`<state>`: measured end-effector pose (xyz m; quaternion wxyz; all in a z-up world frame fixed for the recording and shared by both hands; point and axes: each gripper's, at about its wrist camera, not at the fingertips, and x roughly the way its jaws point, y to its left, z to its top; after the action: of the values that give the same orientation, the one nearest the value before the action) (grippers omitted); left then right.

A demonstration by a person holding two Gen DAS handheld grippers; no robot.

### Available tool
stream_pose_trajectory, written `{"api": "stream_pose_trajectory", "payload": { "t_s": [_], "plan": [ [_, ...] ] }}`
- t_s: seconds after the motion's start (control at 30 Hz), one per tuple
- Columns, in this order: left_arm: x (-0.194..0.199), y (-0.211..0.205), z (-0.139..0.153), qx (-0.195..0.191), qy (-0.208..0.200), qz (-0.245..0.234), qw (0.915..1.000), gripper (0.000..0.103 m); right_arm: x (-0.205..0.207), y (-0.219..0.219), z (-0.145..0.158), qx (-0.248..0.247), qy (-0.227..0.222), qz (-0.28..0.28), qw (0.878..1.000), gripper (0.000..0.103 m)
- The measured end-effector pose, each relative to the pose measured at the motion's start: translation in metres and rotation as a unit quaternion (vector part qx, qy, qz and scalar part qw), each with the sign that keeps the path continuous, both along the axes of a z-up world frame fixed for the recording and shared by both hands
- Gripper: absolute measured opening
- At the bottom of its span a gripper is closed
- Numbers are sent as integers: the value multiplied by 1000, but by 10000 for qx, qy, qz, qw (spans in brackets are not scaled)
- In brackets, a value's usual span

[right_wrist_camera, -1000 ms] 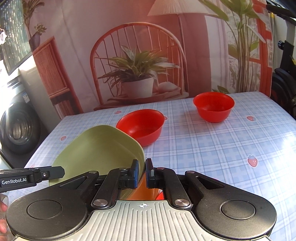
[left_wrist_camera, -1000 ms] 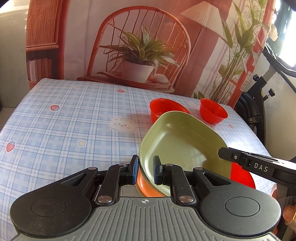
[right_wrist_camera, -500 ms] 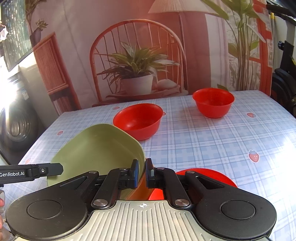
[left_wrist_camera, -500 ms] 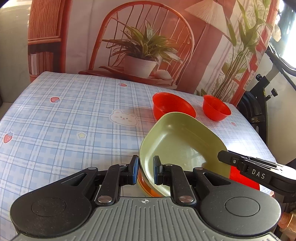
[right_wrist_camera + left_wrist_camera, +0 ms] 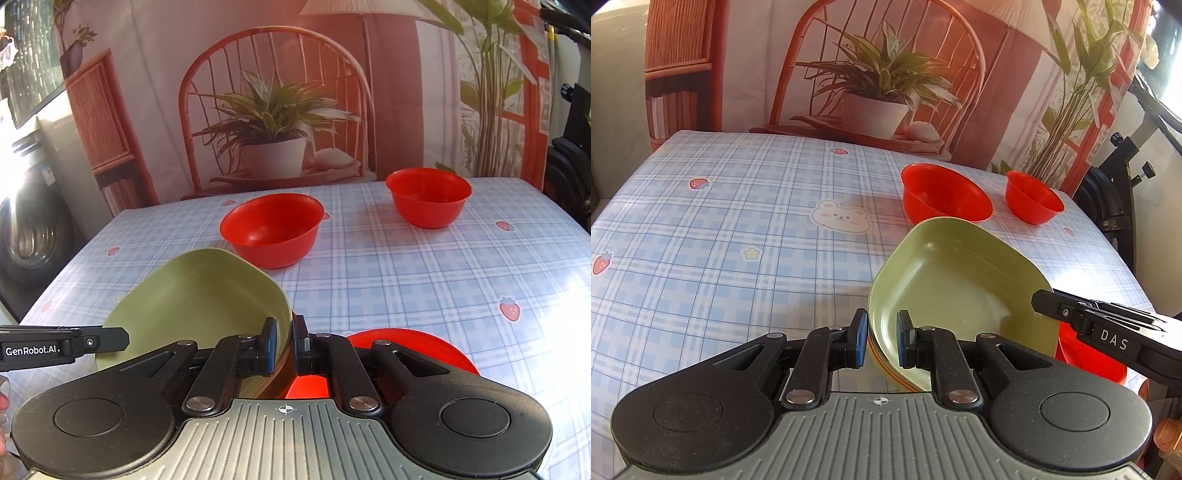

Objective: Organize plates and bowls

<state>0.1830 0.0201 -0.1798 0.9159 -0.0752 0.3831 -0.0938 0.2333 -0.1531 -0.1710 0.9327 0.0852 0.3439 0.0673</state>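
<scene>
The green plate (image 5: 956,291) is held up between both grippers, tilted, above the near edge of the table (image 5: 738,236). An orange plate (image 5: 886,365) sits right under it, showing only as a thin rim along the green plate's near edge; the two are stacked and gripped together.

The left gripper (image 5: 881,343) pinches the stack's left edge: the rim runs between its blue pads (image 5: 858,341), one pad outside the stack and the other inside the green plate's bowl. The right gripper (image 5: 284,347) pinches the stack's right edge the same way, its jaws closed on the rim. In the left wrist view the right gripper's finger reaches in from the right across the green plate's far right corner; in the right wrist view the left gripper's finger reaches in from the left over the plate's near left edge.

A red plate (image 5: 413,350) lies flat on the table just right of the green plate, partly hidden behind the right gripper. Beyond the green plate stand two red bowls, both upright: the near bowl (image 5: 271,229) is close behind the plate's far edge, and the far bowl (image 5: 428,201) is further back and to the right of it, apart from the near bowl. The table carries a blue checked cloth with strawberries and a bear print (image 5: 840,218), which lies left of the near bowl.
</scene>
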Motion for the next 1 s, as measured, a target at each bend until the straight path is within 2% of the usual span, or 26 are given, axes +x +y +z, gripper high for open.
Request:
{"api": "stream_pose_trajectory", "payload": {
  "t_s": [0.23, 0.47, 0.7, 0.73, 0.8, 1.0],
  "plan": [
    [3, -3, -2, 31, 28, -2, 10000, 16, 3, -1, -4, 25, 72, -4, 10000, 11],
    [4, -3, -1, 70, -3, 37, 10000, 16, 5, -3, -4, 70, 46, -6, 10000, 18],
    [3, -1, -1, 65, -1, 138, 9999, 16, 1, -10, 1, 129, -157, -174, 9996, 18],
    [3, -1, 0, 66, -5, 142, 9999, 16, 0, -12, 2, 142, -189, -181, 9996, 16],
    [2, -1, 0, 68, -8, 146, 9999, 16, 2, -12, 1, 172, -192, -157, 9995, 4],
    [1, -2, -2, 81, 22, 125, 9999, 16, 8, -11, 0, 137, -168, -134, 9997, 1]
  ]
}}
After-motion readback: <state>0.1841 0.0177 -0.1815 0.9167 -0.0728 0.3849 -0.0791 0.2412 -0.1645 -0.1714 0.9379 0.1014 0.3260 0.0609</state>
